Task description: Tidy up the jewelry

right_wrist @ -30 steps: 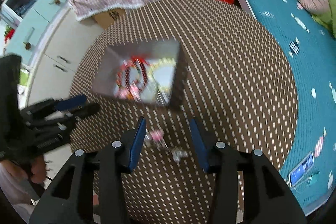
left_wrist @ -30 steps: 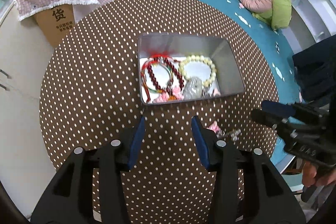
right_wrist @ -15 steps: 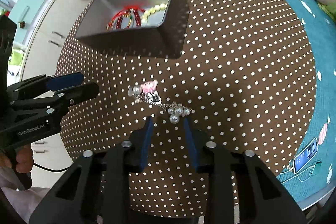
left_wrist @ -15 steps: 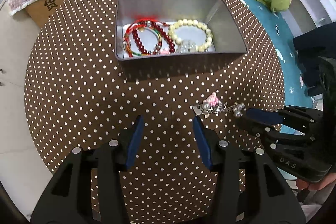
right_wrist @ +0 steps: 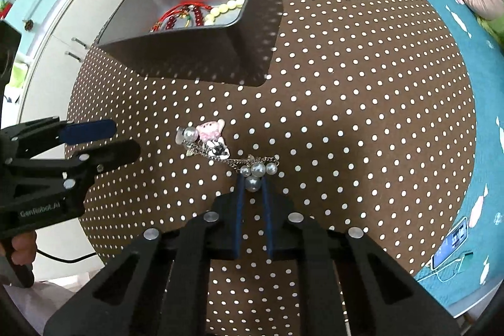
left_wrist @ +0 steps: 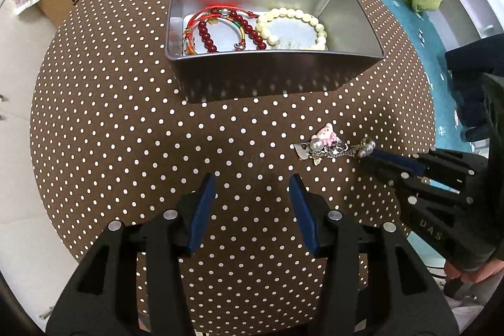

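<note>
Brown polka-dot tablecloth (left_wrist: 94,115) is carrying a metal tin (left_wrist: 271,74) containing red and cream bead bracelets (left_wrist: 252,27). Near the tin, a pearl charm chain (right_wrist: 226,151) is lying on the cloth. Right gripper (right_wrist: 253,183), marked "DAS", is pinching the chain's pearl cluster. Left gripper (left_wrist: 252,178), marked "GenRobot.AI", is hovering with fingers spread apart.

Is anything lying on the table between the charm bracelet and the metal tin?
No. In both wrist views only bare polka-dot tablecloth separates the charm bracelet from the metal tin. The right gripper flanks the bracelet's pearl end, on the side away from the tin.
</note>
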The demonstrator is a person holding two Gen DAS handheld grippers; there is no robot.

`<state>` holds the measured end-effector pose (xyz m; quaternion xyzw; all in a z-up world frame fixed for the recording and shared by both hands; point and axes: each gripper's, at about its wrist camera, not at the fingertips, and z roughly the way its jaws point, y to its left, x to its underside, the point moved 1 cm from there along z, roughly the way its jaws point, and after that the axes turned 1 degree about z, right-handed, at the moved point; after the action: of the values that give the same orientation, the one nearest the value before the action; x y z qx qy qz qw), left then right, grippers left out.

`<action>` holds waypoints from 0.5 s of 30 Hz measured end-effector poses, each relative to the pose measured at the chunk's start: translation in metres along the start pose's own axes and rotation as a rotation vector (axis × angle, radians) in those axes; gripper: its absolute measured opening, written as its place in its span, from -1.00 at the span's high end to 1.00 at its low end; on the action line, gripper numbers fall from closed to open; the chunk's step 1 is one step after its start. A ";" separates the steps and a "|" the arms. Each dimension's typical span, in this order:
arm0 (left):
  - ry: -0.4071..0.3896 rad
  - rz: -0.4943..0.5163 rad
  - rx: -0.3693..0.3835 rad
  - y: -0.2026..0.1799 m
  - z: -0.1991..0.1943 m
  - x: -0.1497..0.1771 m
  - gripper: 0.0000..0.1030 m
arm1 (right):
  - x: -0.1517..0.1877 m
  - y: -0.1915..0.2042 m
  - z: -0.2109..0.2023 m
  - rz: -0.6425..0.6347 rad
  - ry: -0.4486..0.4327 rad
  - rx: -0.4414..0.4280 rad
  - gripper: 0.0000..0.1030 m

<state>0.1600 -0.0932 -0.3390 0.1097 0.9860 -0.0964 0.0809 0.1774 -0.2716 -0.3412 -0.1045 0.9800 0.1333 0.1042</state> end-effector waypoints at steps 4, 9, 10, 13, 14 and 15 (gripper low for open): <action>-0.004 0.004 0.007 -0.006 0.001 -0.003 0.04 | 0.004 -0.003 -0.012 0.029 -0.013 -0.044 0.81; -0.001 0.017 0.017 -0.012 0.004 -0.009 0.04 | -0.002 -0.014 -0.041 0.060 -0.062 -0.082 0.82; -0.001 0.021 0.020 -0.015 0.005 -0.011 0.04 | 0.000 -0.018 -0.047 0.065 -0.071 -0.090 0.81; -0.001 0.031 0.030 -0.024 0.008 -0.018 0.04 | -0.003 -0.022 -0.066 0.070 -0.107 -0.099 0.81; -0.001 0.034 0.034 -0.025 0.009 -0.019 0.04 | -0.003 -0.023 -0.071 0.073 -0.116 -0.103 0.81; 0.001 0.036 0.039 -0.033 0.014 -0.024 0.04 | -0.003 -0.025 -0.075 0.077 -0.126 -0.102 0.81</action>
<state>0.1775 -0.1321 -0.3422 0.1290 0.9818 -0.1141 0.0802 0.1730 -0.3157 -0.2755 -0.0633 0.9668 0.1933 0.1548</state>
